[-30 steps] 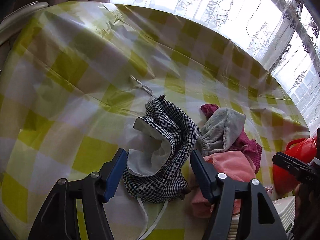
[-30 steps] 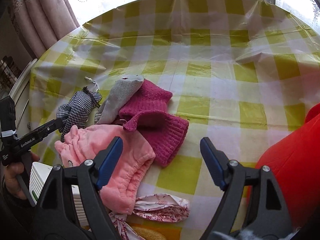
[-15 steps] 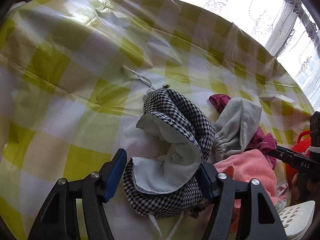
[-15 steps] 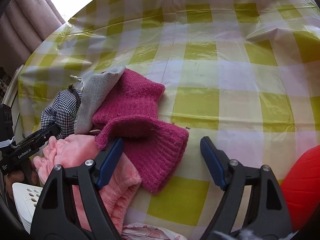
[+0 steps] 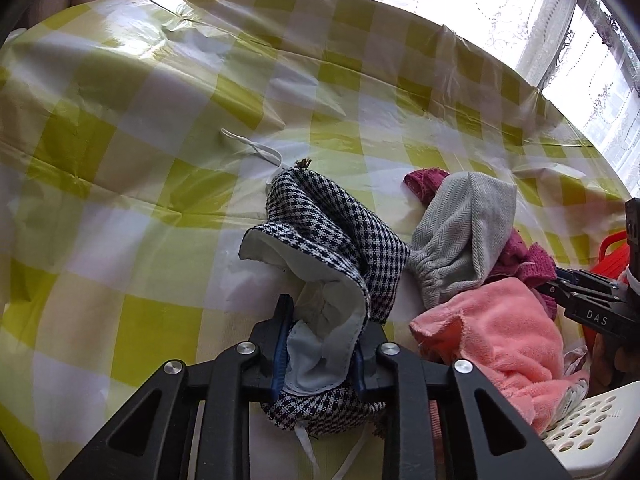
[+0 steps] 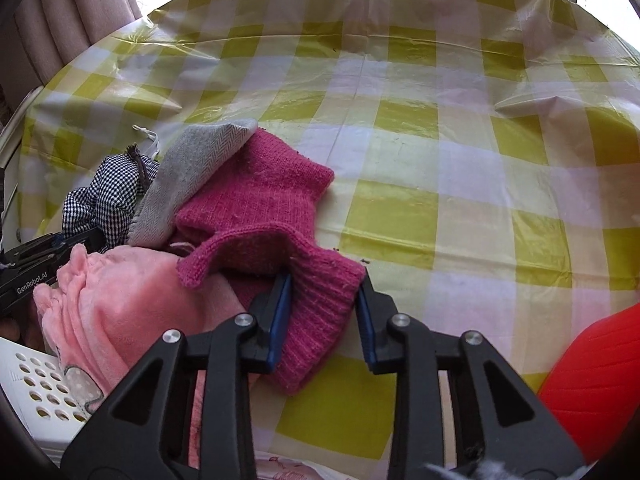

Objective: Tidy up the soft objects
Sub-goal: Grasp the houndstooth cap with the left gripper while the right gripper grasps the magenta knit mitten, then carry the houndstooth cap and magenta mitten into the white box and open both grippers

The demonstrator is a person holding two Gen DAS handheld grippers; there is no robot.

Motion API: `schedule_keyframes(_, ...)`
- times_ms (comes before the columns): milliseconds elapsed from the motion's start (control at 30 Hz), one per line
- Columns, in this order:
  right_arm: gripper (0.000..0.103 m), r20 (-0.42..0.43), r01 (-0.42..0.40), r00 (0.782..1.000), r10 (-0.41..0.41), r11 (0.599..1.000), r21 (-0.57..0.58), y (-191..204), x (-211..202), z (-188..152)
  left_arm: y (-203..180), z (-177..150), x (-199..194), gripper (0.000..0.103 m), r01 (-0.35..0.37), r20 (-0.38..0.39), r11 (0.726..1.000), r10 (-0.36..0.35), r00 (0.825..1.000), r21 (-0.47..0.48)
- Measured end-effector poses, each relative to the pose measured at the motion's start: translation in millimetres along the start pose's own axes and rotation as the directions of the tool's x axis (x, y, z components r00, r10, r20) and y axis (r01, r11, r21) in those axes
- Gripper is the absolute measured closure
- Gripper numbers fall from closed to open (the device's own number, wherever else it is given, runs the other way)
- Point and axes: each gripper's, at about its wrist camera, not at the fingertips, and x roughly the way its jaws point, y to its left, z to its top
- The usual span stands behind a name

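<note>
Two grippers down among the heap, each closing on its own garment. Nearest in the left wrist view: left gripper [image 5: 322, 340], jaws closing with the white-lined brim of the houndstooth hat [image 5: 320, 248] bunched between them, blue pads already pressing the fabric. Likely gripped at the rim because it gives a firm folded edge. Pitched steeply toward the table, fingers straddling the hat from above.

Nearest in the right wrist view: right gripper [image 6: 324, 312], jaws closing around the ribbed cuff of the magenta knit hat [image 6: 256, 216]. Left pad tucked under the folded brim, right pad against the outer edge of the knit; cuff squeezed narrow between them. Same steep downward tilt. Probably chosen at the doubled cuff as the thickest hold on the top layer.

Just beyond, pink fleece garment [image 5: 492, 328] slumped against the knit, partly overhanging a white perforated basket [image 6: 36, 376] at the table's near edge; presumably one destination for sorting. Grey herringbone hat [image 6: 200, 176] wedged between houndstooth and magenta, overlapping both, so likely to drag when either lifts. Red container [image 6: 596, 364] at the right, possibly a second bin.

Farther out, white drawstring [image 5: 252, 146] trailing from the houndstooth across the yellow-checked tablecloth [image 6: 440, 128]. Beyond the table edge, lace curtain [image 5: 520, 4] over a bright window.
</note>
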Motion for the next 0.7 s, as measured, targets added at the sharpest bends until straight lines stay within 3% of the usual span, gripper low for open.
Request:
schedule_keyframes(133, 0.082, 0.021, -0.008, 1.000, 0.008, 1.000, -0.003, 0.6, -7.5, -0.9, 5.4, -0.8, -5.0, 0.081, -0.012, 0.016, 1.000, 0.012, 1.000, -0.024)
schedule_keyframes(700, 0.084, 0.198, 0.043, 0.979, -0.043, 0.999, 0.006, 5.1, -97.0, -4.7, 18.1, -8.4, -59.5, 0.082, -0.032, 0.153, 0.993, 0.048, 0.987, -0.110)
